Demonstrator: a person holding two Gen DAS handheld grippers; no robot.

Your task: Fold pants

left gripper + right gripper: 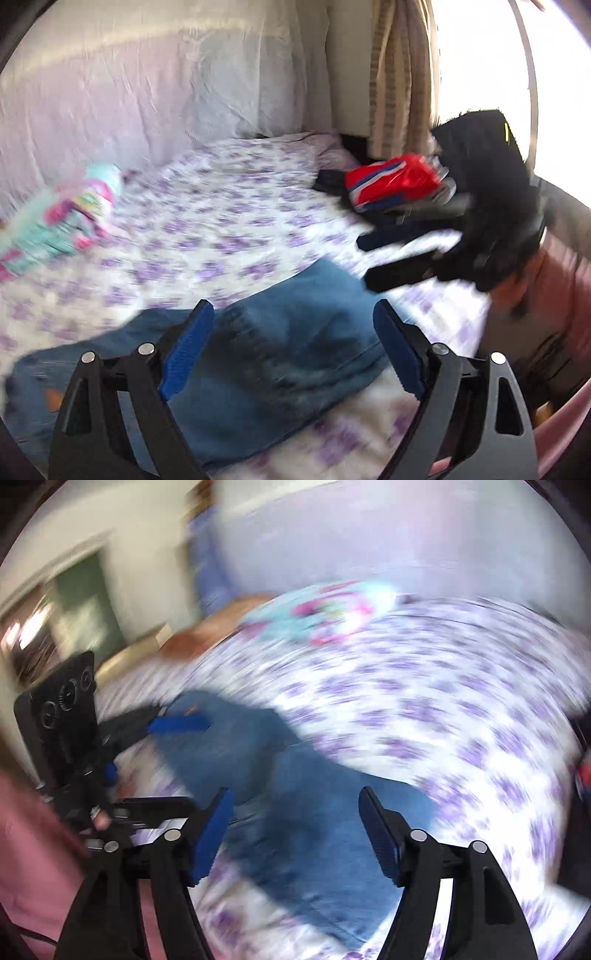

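Blue jeans (280, 354) lie folded on the floral bed sheet (221, 206), blurred in both views. My left gripper (293, 310) hovers over them, open, its blue pads wide apart with nothing between them. In the right wrist view the jeans (295, 775) run from the left middle down to the bottom. My right gripper (295, 794) stands open above them and grips no cloth. The left gripper's blue pad (177, 723) shows at the jeans' far left end. The right tool's black housing (484, 192) shows at the bed's right side.
A stack of folded clothes with a red and blue top (391, 181) sits at the back right of the bed. A turquoise and pink bundle (74, 214) lies at the far left. Wall, curtain (399, 74) and bright window stand behind. A pink sleeve (29, 849) is at the lower left.
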